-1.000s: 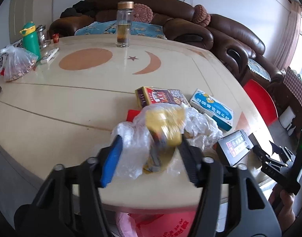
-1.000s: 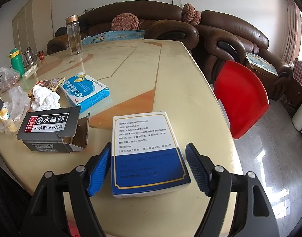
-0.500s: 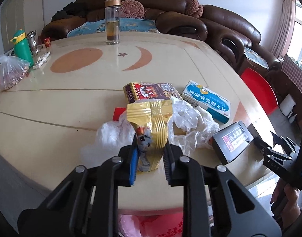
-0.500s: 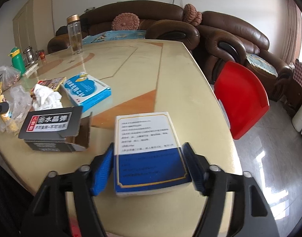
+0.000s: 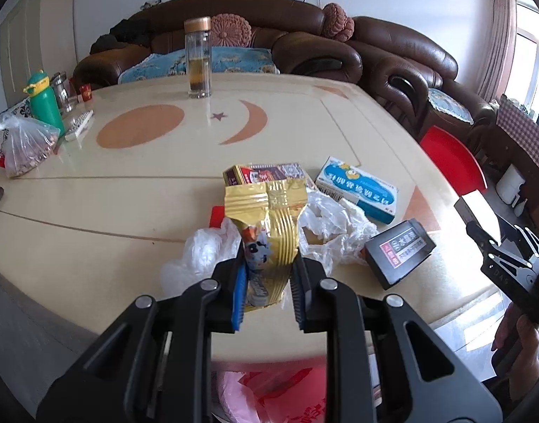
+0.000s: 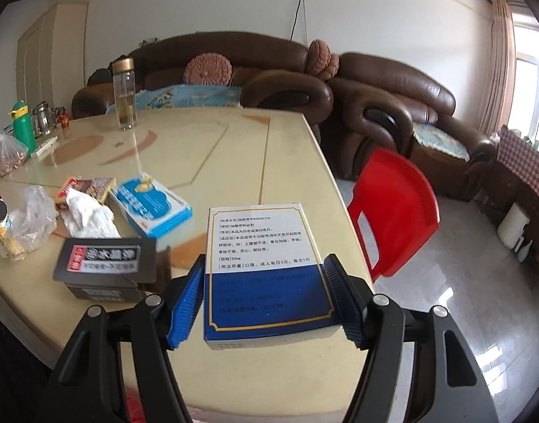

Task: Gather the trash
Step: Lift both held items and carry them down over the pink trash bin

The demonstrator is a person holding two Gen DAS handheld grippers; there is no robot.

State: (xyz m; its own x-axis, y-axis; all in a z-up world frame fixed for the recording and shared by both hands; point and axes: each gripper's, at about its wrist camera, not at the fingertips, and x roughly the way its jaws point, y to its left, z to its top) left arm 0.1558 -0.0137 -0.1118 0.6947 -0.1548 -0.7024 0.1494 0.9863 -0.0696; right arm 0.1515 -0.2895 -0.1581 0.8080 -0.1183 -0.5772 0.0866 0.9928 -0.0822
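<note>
On the white-and-blue medicine box (image 6: pixel 266 268) before you, you can read Chinese print in bracketed headings, among them 用法用量 and 口服, with "50mg" on the line above. The black box (image 6: pixel 104 264) carries a white label reading 水晶弹 beside a red patch; its smaller lines are blurred. The print on the blue-and-white carton (image 5: pixel 357 188) is too distorted to read.

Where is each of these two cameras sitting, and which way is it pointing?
Left wrist view: sits on the left gripper, looking along its fingers across the table toward the sofa; the gripper clamps a gold wrapper, and the person's other hand shows at right.
Right wrist view: sits on the right gripper, facing the same sofa; it grips a blue and white box.
Shared: glass bottle, black box, red chair.
</note>
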